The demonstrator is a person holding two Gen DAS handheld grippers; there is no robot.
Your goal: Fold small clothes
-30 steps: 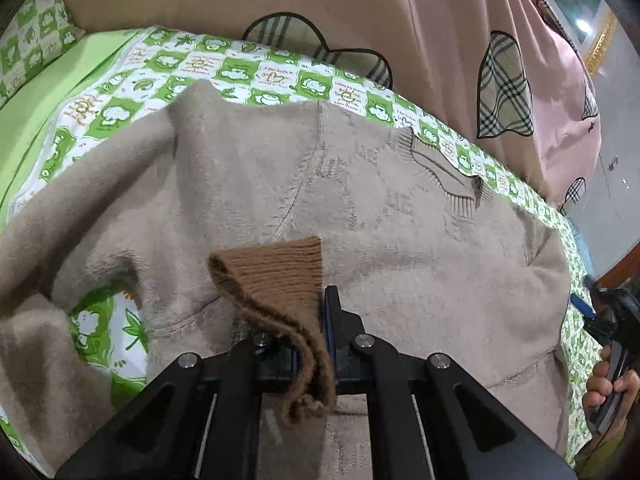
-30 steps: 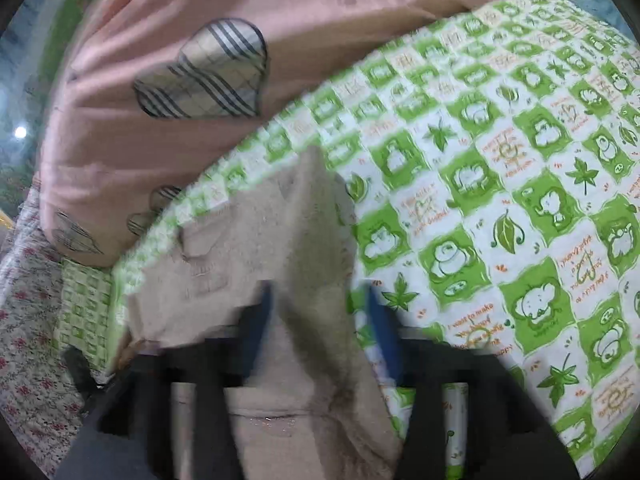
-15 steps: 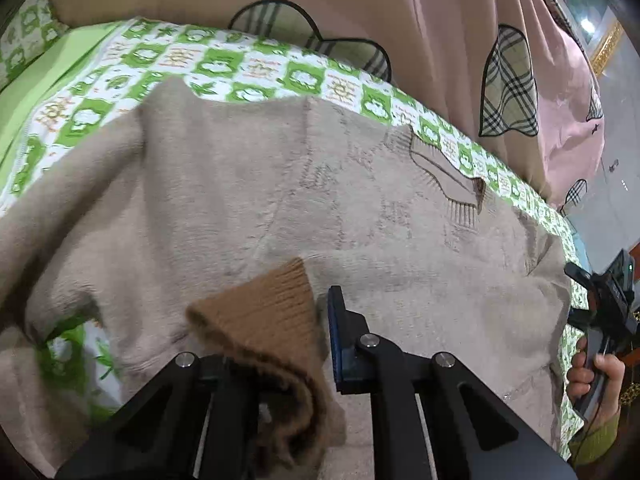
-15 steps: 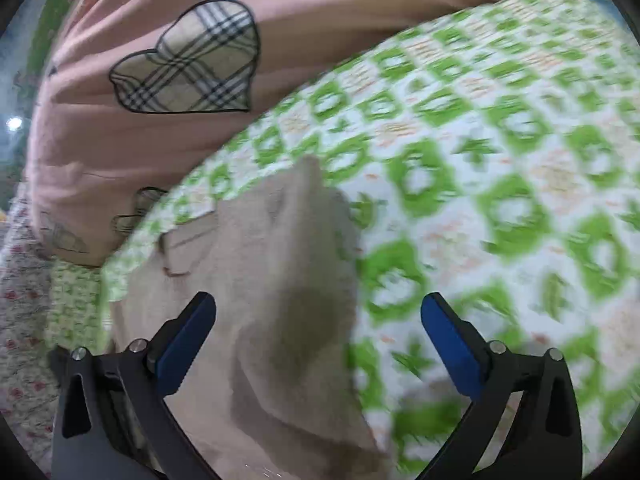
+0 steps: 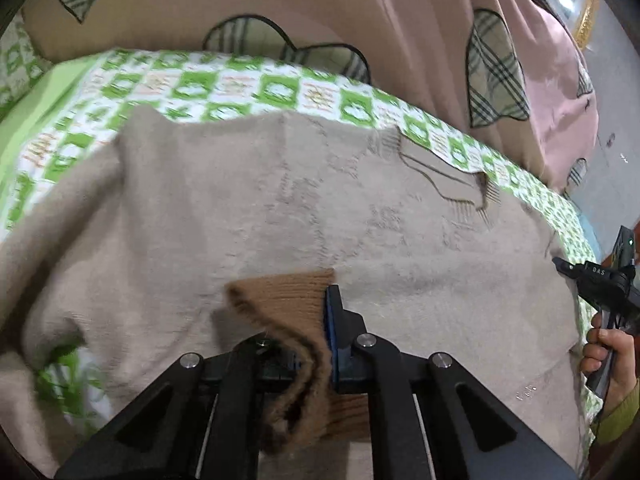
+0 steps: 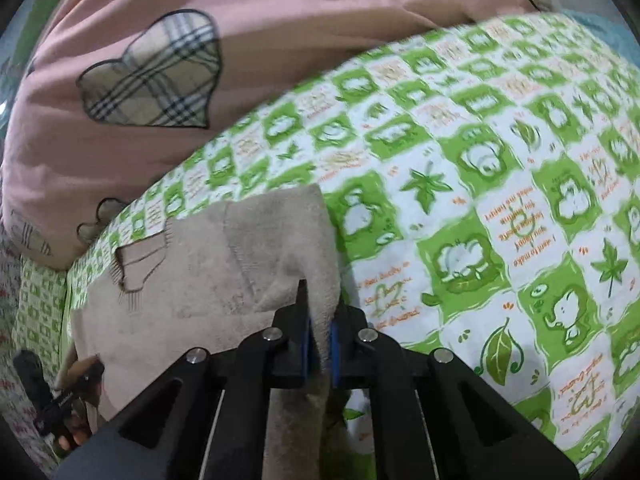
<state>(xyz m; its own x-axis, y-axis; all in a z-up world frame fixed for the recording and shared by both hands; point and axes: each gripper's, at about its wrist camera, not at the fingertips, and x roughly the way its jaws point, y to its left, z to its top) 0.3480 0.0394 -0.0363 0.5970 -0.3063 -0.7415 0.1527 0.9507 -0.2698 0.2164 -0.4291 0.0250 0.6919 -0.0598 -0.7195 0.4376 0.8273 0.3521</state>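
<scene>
A small beige knit sweater [image 5: 280, 208] lies spread on a green-and-white patterned sheet [image 5: 200, 88], its neckline [image 5: 444, 180] at the far right. My left gripper [image 5: 316, 344] is shut on the brown ribbed cuff [image 5: 288, 300] of a sleeve, held over the sweater's body. In the right wrist view my right gripper [image 6: 320, 340] is shut on the beige sleeve [image 6: 316, 248] at the sweater's right edge, and the sweater body [image 6: 180, 280] lies to its left. The right gripper also shows in the left wrist view [image 5: 600, 288] at the far right.
A pink quilt with plaid heart patches [image 5: 360, 12] is piled along the far edge of the bed, and shows in the right wrist view [image 6: 160, 60] too. The patterned sheet [image 6: 500, 200] stretches to the right of the sweater.
The right gripper was open half a second ago and has shut on the beige sleeve. The left gripper opened briefly around the brown cuff and is shut on it again, farther over the sweater.
</scene>
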